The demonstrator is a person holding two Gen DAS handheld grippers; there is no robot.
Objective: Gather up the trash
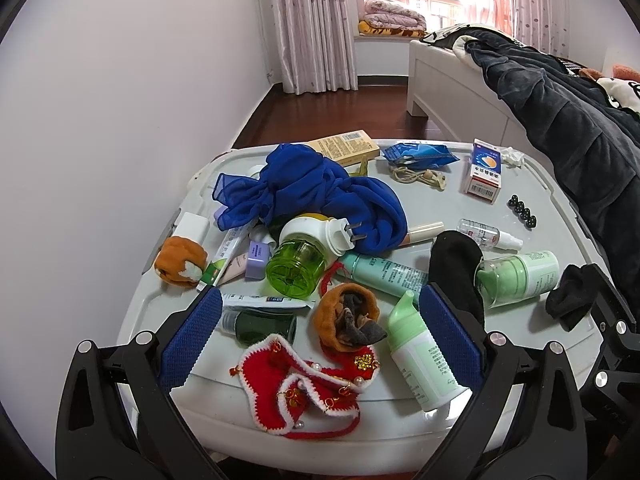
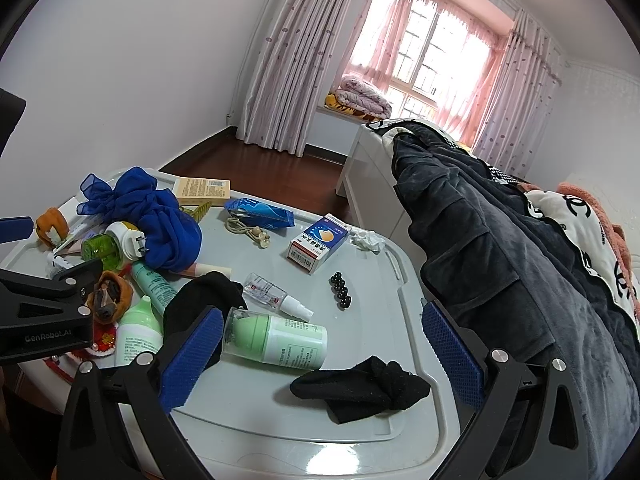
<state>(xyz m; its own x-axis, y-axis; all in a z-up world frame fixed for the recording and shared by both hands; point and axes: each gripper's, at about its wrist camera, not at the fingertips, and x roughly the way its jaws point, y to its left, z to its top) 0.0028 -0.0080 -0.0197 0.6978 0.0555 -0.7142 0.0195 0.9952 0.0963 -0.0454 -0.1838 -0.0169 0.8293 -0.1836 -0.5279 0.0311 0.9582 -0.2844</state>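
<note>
Nearest to me, the left hand-held gripper [image 1: 320,340] is hovering with its blue pads spread wide, gripping nothing, over the front of the grey plastic worktop [image 1: 224,408]. Lying between and just below those pads are a red knitted pouch [image 1: 296,392], an orange sock [image 1: 348,320] stuffed with dark cloth, and a pale green bottle [image 1: 420,364] on its side. The right hand-held gripper [image 2: 320,356] is likewise hanging spread apart and empty, above a crumpled black sock [image 2: 360,392] and a green-capped jar [image 2: 276,340] lying flat.

Further in, a second black sock [image 2: 204,304] is draping beside a small clear spray bottle [image 2: 276,296], and a short row of dark beads [image 2: 341,289] is sitting near them. A green plug-in device [image 1: 304,256] is resting against a heap of blue scarf [image 1: 312,196].

Toward the far edge, a blue-and-white medicine box [image 2: 318,242] is lying flat, and just beside it, at the far right corner of the worktop, a crumpled white tissue [image 2: 368,240] is sitting untouched. A blue wrapper [image 2: 260,210] and a yellow box [image 2: 204,190] are lying along the back. Beyond, dark clothing is draping over a bed [image 2: 480,240].
</note>
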